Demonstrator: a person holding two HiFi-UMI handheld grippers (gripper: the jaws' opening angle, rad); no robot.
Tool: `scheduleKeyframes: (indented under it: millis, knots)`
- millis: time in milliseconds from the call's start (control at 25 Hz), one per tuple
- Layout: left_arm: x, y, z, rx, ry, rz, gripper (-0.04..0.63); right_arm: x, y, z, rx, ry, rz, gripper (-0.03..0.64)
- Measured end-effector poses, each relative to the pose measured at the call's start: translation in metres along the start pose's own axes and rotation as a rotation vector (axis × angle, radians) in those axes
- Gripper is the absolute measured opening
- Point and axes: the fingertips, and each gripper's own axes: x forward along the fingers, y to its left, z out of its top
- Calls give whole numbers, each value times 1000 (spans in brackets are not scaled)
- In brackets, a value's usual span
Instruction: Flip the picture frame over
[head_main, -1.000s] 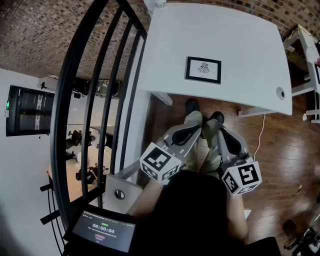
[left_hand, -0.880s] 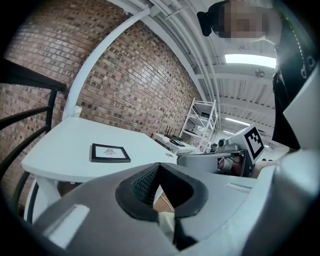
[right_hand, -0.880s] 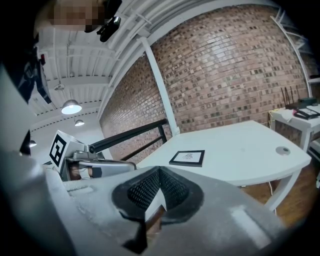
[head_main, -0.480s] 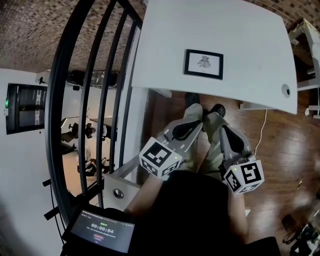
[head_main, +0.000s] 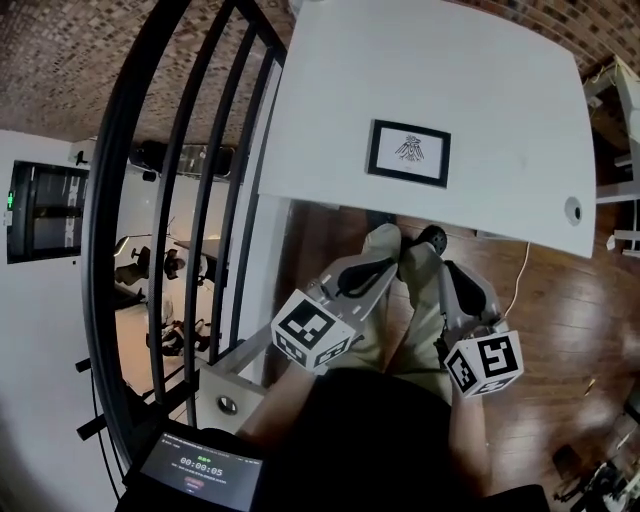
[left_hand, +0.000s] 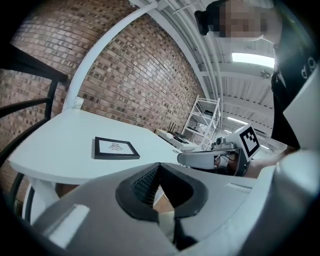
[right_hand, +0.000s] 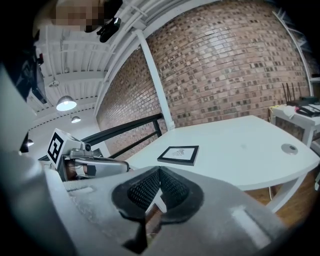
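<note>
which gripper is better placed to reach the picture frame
Right, narrowly. The right gripper points almost straight at the picture frame; the left gripper aims to its right. Both are shut, empty, short of the table.

Bright, even indoor light. A long white ceiling strip light (left_hand: 252, 58) and a round pendant lamp (right_hand: 66, 103) glow overexposed. Fisheye distortion bends the black metal railing (head_main: 150, 160), the corners vignette dark, and the black-bordered picture frame (head_main: 409, 153) looks sharp.

Picture frame (head_main: 408, 153) lies flat on the table (head_main: 480, 80); railing (head_main: 112, 190) stands left.
</note>
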Motion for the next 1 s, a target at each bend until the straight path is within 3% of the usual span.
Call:
scheduleKeyframes:
  millis: [320,600,1000]
  knots:
    - [22,25,22,64,-1,4,12,24,-20,24,-17,-33,-4,-9]
    - [33,58,43,83,-19,49,12,44,-49,35,-5,-53,-84,-9]
    - [51,110,59,75,18,133,12,85,-79,34,27,35,-147,-9]
